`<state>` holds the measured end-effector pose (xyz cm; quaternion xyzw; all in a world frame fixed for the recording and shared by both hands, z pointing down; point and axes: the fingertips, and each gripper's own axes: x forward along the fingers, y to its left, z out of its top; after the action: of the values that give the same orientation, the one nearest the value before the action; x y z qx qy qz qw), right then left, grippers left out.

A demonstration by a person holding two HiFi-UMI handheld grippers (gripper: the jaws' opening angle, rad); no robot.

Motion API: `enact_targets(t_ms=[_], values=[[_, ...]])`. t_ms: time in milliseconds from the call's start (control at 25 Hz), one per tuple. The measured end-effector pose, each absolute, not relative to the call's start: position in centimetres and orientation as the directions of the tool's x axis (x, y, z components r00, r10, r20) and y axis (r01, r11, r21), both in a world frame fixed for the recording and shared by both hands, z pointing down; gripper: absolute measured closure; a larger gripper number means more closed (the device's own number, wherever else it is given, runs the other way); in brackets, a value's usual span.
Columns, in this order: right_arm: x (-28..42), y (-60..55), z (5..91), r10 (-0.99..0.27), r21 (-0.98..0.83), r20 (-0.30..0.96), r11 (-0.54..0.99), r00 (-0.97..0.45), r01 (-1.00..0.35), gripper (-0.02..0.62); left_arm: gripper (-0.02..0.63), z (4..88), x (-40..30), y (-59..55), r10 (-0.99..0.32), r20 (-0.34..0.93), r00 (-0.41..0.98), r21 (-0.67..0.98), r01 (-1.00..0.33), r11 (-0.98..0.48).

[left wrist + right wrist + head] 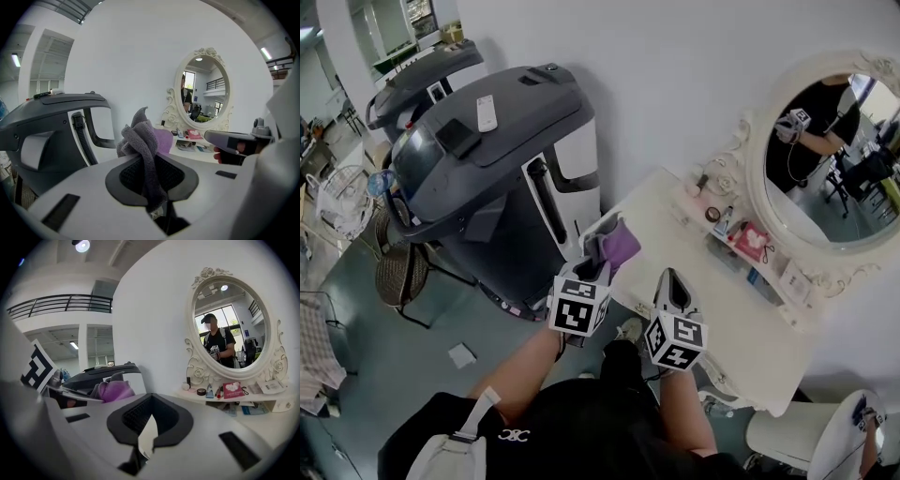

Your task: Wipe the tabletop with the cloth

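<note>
Cloth (143,140) bunched, pinched in L claw (149,174), held over counter (722,309) corner, not yet pressed down. R claw (147,427) clenched, empty, just beside. Risks: loose wad could slip out under drag; strokes too far fwd of claw may knock jars (712,214) below mirror (825,159).

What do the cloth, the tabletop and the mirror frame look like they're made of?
Cloth: soft fabric, probably microfibre or terry; nubby grey-purple pile, limp folds.
Tabletop: smooth cream-white surface, likely painted wood, laminate possible.
Mirror frame: same off-white, moulded roses and scrolls; painted wood or resin, can't tell.
</note>
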<state>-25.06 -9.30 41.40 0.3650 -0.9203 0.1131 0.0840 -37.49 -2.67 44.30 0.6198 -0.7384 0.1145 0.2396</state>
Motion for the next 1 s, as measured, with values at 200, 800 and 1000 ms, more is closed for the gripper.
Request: enact_targets(t_ms=[200,800,1000], values=[[-26.8,-16.5,40.6,-0.666,-0.158,0.215,0.698,-0.715,-0.698,0.592,0.551,43.4,-40.1,-8.5,-0.861,0.492,-0.128,0.114,-0.971,0.21],[-30.1,-31.0,40.9,-0.627,-0.221,0.239,0.709,-0.742,-0.67,0.592,0.551,45.3,-45.2,-25.5,-0.793,0.598,-0.118,-0.038,-0.992,0.119],[-29.4,-32.7,41.8,-0.664,-0.204,0.279,0.665,-0.694,-0.718,0.592,0.551,47.4,-46.5,-29.9,-0.775,0.632,-0.007,-0.042,-0.999,-0.025]])
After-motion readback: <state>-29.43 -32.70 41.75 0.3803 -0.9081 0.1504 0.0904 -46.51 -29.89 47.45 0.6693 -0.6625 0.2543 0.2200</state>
